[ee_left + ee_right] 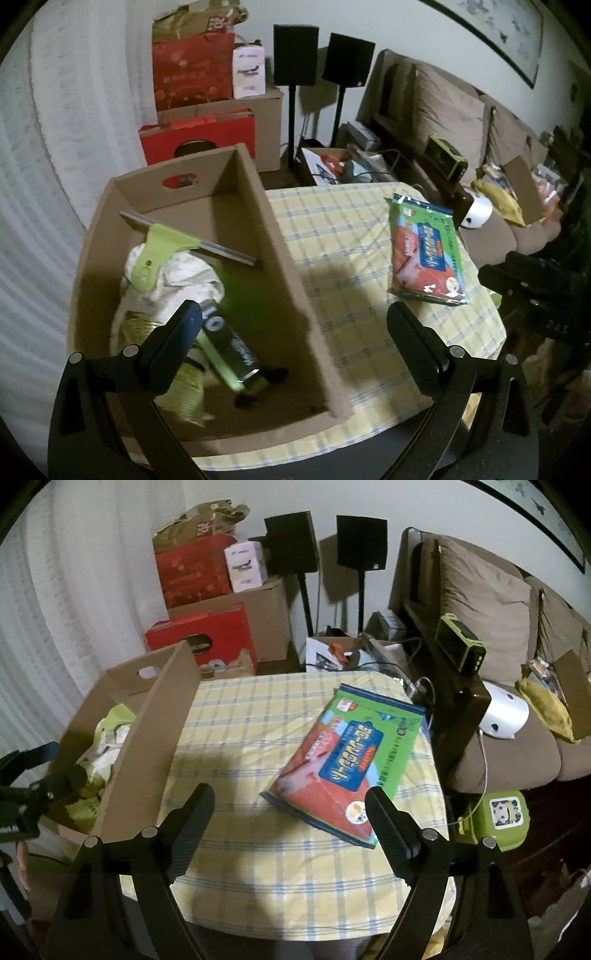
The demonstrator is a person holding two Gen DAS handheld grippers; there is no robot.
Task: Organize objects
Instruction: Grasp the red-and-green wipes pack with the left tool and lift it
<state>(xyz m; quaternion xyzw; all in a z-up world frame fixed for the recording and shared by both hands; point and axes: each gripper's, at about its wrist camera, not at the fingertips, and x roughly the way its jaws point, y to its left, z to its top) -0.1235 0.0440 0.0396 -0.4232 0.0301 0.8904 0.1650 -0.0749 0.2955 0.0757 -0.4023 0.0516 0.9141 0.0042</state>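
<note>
A flat green, red and blue packet (347, 760) lies on the yellow checked tablecloth (258, 867), toward its right side; the left wrist view has the same packet (424, 251). My right gripper (290, 806) hovers open just short of it, its right fingertip close to the packet's near corner, nothing between the jaws. On the left stands an open cardboard box (288, 266) holding a green-handled squeegee (159, 247), a white cloth (184, 273) and a blurred green and black pack (229, 350). My left gripper (295, 319) is open above the box's right wall.
Red cartons (199, 635) and brown boxes are stacked behind the table, next to two black speakers on stands (362, 542). A brown sofa (480, 602) with clutter runs along the right. A small green box (498, 819) sits off the table's right edge.
</note>
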